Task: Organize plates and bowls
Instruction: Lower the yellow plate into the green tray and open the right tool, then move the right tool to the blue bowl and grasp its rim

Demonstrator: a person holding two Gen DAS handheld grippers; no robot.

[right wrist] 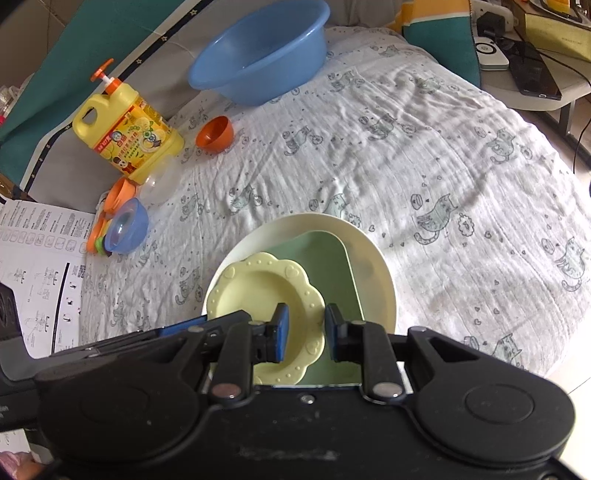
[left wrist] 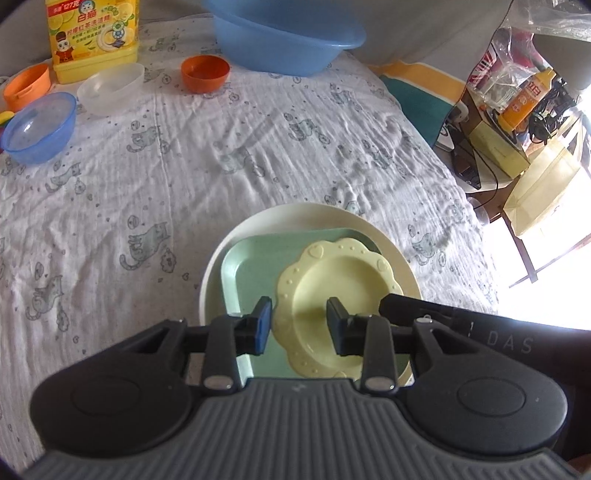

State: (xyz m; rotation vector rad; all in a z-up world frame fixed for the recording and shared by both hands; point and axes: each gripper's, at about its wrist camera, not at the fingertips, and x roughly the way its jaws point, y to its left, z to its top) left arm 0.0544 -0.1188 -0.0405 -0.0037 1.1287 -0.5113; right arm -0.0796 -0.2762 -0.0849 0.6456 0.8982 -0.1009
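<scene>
A yellow scalloped plate (left wrist: 332, 291) lies on a green square plate (left wrist: 243, 262), which lies on a round white plate (left wrist: 295, 218) on the cat-print cloth. My left gripper (left wrist: 300, 325) is open above the yellow plate's near left rim. In the right wrist view the same stack shows: yellow plate (right wrist: 258, 291), green plate (right wrist: 328, 266), white plate (right wrist: 373, 266). My right gripper (right wrist: 306, 334) is open over the yellow plate's near right rim. Neither holds anything. An orange bowl (left wrist: 205, 73), a clear bowl (left wrist: 110, 88) and a blue bowl (left wrist: 38, 127) sit far left.
A large blue basin (left wrist: 284, 35) and a yellow detergent jug (left wrist: 92, 37) stand at the back. An orange container (left wrist: 26, 84) sits at the far left. The table edge drops off at the right, with clutter and a bottle (left wrist: 526, 98) beyond. Paper sheets (right wrist: 37, 266) lie left.
</scene>
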